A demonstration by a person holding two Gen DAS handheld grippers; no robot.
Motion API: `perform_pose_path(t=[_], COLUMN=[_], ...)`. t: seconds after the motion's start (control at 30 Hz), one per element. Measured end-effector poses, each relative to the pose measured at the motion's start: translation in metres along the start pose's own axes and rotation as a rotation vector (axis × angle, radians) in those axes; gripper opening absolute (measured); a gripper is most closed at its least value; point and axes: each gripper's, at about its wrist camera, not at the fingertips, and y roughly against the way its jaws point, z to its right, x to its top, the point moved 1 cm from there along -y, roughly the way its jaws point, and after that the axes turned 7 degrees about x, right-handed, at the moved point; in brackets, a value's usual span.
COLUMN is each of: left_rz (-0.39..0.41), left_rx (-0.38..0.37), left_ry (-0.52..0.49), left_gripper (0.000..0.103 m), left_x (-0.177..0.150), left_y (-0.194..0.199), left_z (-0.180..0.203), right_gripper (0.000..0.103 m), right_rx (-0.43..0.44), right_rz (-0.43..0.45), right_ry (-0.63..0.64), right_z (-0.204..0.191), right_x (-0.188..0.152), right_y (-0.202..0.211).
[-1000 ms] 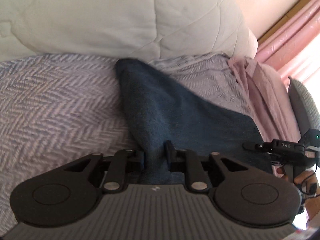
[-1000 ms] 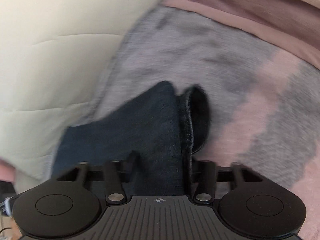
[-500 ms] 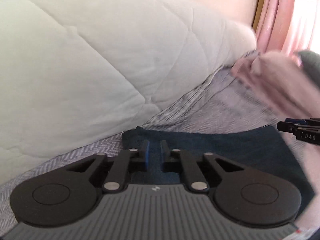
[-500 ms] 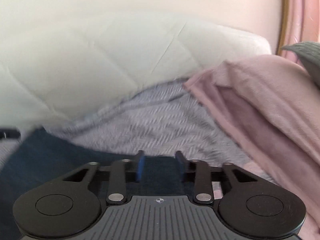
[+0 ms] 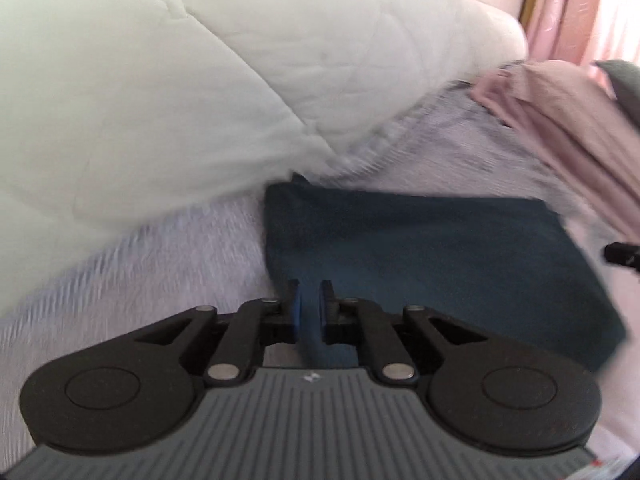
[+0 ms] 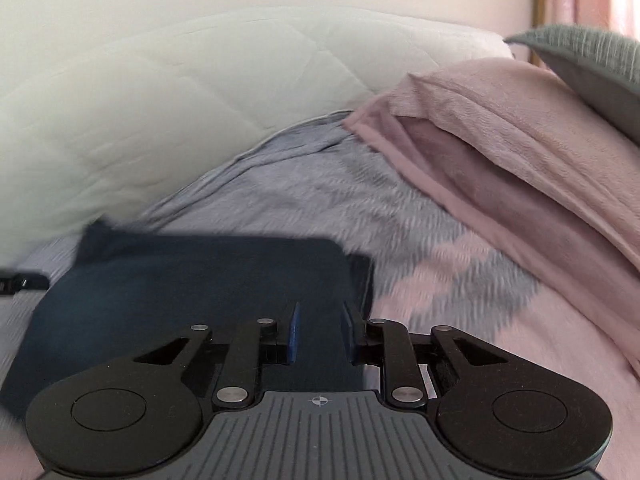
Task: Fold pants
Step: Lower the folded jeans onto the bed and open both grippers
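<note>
The dark blue pants (image 5: 420,256) lie folded flat on the lilac herringbone bedspread (image 5: 160,264). My left gripper (image 5: 309,292) sits at their near left edge, its jaws pinched to a narrow gap with a strip of the blue cloth between them. In the right wrist view the pants (image 6: 192,280) spread to the left. My right gripper (image 6: 320,316) hovers low over their near right corner with its jaws apart, both blue pads (image 6: 295,332) showing bare. The tip of the other gripper (image 5: 622,254) peeks in at the right edge.
A white quilted duvet (image 5: 180,80) is piled along the far side, touching the pants' far corner. A pink blanket (image 6: 520,160) and a grey cushion (image 6: 592,60) lie to the right. Pink curtains (image 5: 580,8) hang behind.
Both grippers swung the hanging pants forward and down. The pants now lie flat on the bed. The right jaws stand apart over the cloth instead of clamping a bunched fold.
</note>
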Motion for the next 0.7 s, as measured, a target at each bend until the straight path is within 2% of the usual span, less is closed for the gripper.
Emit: perform_pose_path(t=[0.07,0.13,0.17,0.23,0.3,0.37,0.43,0.47,0.5,0.57,0.7], left_rz=[-0.022,-0.054,-0.060,-0.067,-0.062,-0.085,-0.090,-0.080,-0.065,-0.052,-0.065], left_rx=[-0.026,-0.030,-0.024,0.007,0.027,0.036,0.027,0.031,0.041,0.063,0.081], left_ry=[-0.010,-0.033,-0.041,-0.041,-0.057,-0.040,-0.020,-0.023,-0.030,-0.035,-0.029], left_gripper=[0.008,0.009,0.012,0.013,0.013,0.013,0.017,0.022,0.030,0.041,0.050], left_x=[-0.019,-0.042,-0.052,-0.065,-0.066,-0.060,-0.052,-0.049,-0.047,-0.046,-0.054], left_y=[0.020,0.031,0.031,0.026,0.022,0.022,0.033,0.041,0.050,0.073,0.115], left_z=[0.009,0.021,0.026,0.031,0.034,0.035,0.036,0.039,0.042,0.045,0.051], right_gripper=[0.019,0.020,0.020,0.020,0.021,0.021,0.024,0.034,0.053,0.069,0.070], right_rx=[0.002,-0.026,-0.036,-0.056,-0.080,-0.098,-0.078,-0.055,-0.023,0.017,0.068], right_rz=[-0.010,-0.050,-0.086,-0.104,-0.100,-0.119,-0.082,-0.051,-0.032,-0.047,-0.054], right_ry=[0.020,0.027,0.026,0.061,0.101,0.070,0.013,-0.021,-0.061,-0.126,-0.187], right_z=[-0.011,-0.020,-0.023,-0.028,-0.035,-0.038,-0.040,-0.041,-0.043,-0.043,-0.053], right_x=[-0.013,-0.029,-0.038,-0.054,-0.056,-0.047,-0.039,-0.037,-0.037,-0.033,-0.036], right_y=[0.010,0.002,-0.004,-0.017,-0.023,-0.021,-0.004,0.007,0.020,0.037,0.081])
